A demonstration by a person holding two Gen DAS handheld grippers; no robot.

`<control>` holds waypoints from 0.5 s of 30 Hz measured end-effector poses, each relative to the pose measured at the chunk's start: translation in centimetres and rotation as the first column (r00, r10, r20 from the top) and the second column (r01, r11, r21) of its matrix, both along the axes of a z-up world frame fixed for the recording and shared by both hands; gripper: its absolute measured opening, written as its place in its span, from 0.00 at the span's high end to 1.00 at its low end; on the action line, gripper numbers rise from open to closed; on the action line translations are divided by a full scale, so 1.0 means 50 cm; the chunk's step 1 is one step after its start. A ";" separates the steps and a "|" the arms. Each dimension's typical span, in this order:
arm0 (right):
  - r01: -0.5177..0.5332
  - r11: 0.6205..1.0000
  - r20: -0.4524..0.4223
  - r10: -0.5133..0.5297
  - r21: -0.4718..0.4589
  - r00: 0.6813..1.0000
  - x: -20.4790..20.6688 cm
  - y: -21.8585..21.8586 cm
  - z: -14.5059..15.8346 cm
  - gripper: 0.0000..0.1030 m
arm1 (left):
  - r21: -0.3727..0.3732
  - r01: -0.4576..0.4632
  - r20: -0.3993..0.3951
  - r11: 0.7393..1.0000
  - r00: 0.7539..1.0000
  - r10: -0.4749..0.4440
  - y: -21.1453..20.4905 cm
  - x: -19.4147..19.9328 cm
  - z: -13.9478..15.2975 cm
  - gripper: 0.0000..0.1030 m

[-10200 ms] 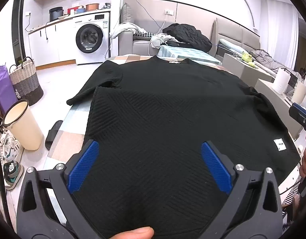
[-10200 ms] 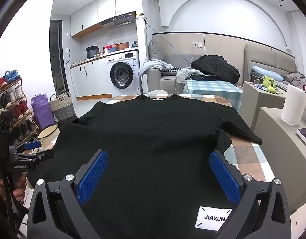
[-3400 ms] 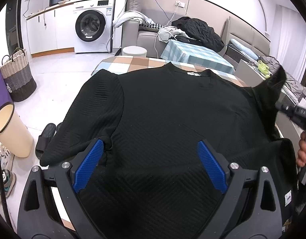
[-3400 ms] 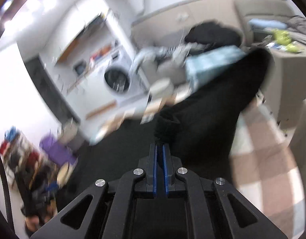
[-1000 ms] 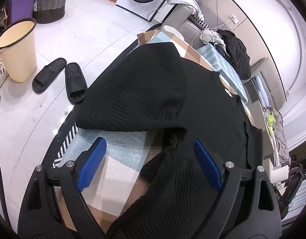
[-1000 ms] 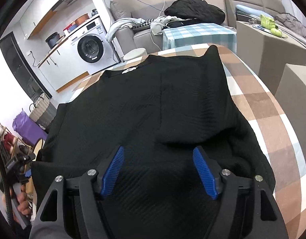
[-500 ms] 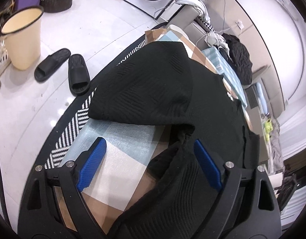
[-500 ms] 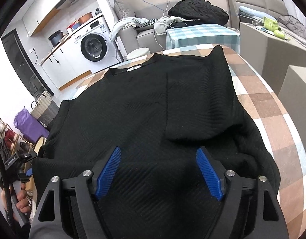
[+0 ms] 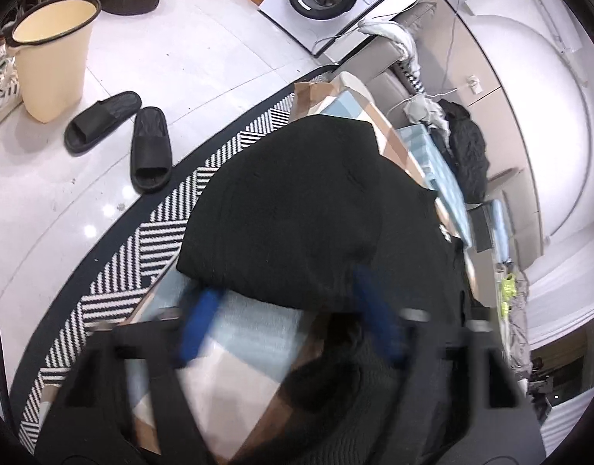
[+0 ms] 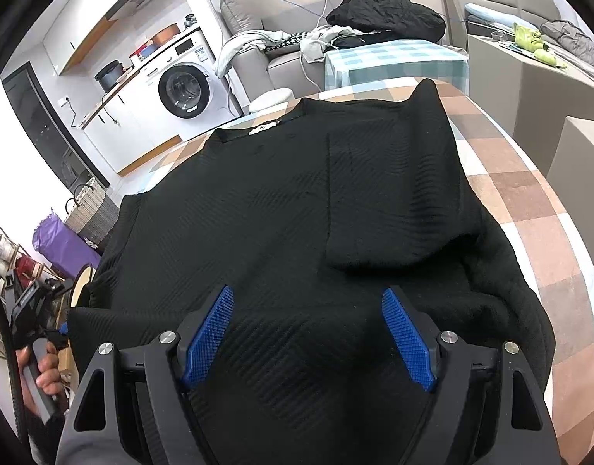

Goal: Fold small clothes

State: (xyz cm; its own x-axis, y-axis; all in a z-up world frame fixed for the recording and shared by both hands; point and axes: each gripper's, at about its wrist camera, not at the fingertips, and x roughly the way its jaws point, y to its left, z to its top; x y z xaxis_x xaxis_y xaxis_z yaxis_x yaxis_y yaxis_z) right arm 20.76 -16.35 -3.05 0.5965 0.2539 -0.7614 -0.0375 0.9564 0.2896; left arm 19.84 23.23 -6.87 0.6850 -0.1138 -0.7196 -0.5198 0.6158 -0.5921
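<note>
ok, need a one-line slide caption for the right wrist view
Open right gripper above a black textured knit sweater on the checked tablecloth, right sleeve folded across the body.

Right gripper [image 10: 308,333] hovers with its blue pads [image 10: 407,343] spread wide, nothing between them. Left gripper [image 9: 289,329] is blurred, its pads [image 9: 198,327] apart as well. Far to the left in the right wrist view, the left hand [image 10: 45,368] grips its handle.

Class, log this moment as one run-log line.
task: fold black sweater | right sleeve: folded in | left sleeve: out | left tool: open | right tool: open, empty
</note>
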 end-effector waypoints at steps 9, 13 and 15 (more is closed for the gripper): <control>0.062 0.998 0.008 -0.062 0.020 0.998 -0.019 -0.028 0.002 0.21 | 0.403 0.131 0.059 0.906 0.984 -0.169 -0.118 0.122 0.156 0.98; 0.085 0.996 0.011 -0.085 0.019 0.996 -0.031 -0.042 0.004 0.21 | 0.508 0.354 0.090 0.785 0.884 -0.458 -0.286 0.191 0.218 0.98; 0.095 0.995 0.015 -0.096 0.018 0.995 -0.037 -0.050 0.006 0.21 | 0.493 0.495 0.077 0.715 0.794 -0.602 -0.367 0.210 0.206 0.92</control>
State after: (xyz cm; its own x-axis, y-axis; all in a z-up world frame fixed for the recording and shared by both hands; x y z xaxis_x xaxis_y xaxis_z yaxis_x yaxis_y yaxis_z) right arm 18.92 -18.83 -2.74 0.6309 0.2085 -0.7474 0.0489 0.9506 0.3064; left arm 30.33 4.87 3.43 0.7412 -0.2394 -0.6272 0.1002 0.9632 -0.2493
